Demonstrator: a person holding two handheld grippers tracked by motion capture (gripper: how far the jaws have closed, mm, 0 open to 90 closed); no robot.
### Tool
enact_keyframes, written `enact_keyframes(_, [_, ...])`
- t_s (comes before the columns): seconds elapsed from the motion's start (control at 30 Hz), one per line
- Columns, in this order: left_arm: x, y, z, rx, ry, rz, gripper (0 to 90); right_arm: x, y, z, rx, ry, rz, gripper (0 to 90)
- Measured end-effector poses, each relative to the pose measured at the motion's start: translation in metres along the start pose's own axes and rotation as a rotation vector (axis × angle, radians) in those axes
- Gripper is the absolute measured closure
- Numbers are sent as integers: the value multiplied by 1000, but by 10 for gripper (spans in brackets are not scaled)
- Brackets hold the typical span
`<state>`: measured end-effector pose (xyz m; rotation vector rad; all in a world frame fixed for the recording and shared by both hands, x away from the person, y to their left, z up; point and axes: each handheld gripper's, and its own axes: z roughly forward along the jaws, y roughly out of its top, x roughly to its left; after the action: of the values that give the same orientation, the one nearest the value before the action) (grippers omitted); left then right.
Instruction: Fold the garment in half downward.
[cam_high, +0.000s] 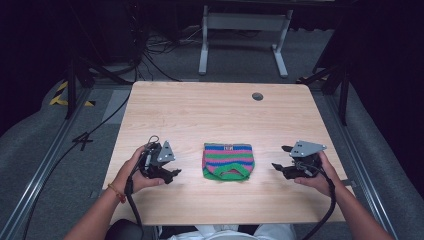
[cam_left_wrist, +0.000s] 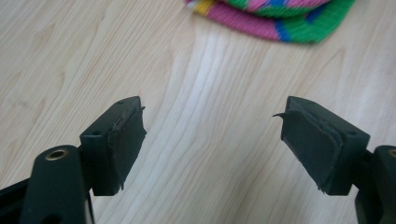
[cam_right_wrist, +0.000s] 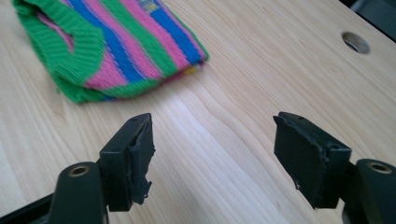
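High view shows a striped knitted garment (cam_high: 228, 161) in green, pink and blue lying flat on the light wooden tabletop (cam_high: 200, 110), near its front edge, between the two hands. Left hand-held gripper (cam_high: 172, 174) rests beside it, jaws spread wide and empty over bare wood. Right hand-held gripper (cam_high: 280, 159) sits on the opposite side, likewise released, apart from the knit. A round cable hole (cam_high: 257, 96) marks the far right of the tabletop.
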<state>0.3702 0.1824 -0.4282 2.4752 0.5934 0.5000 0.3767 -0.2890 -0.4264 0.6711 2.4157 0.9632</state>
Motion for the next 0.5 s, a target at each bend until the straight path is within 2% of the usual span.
enact_keyframes(0.13, [7,-15,-4,29,27,-27,226,-5,-12,-6,28,-30,14,285])
enact_keyframes(0.2, [10,-23,-6,45,45,-38,229,-9,-18,-9,22,-40,22,287])
enact_keyframes(0.33, [12,-40,-8,43,48,-75,230,-18,-32,-15,26,-64,70,287])
enact_keyframes(0.43, [13,-50,-10,32,46,-92,228,-24,-42,-21,25,-83,98,288])
enact_keyframes(0.5, [13,-55,-13,26,44,-97,227,-27,-52,-25,27,-92,134,288])
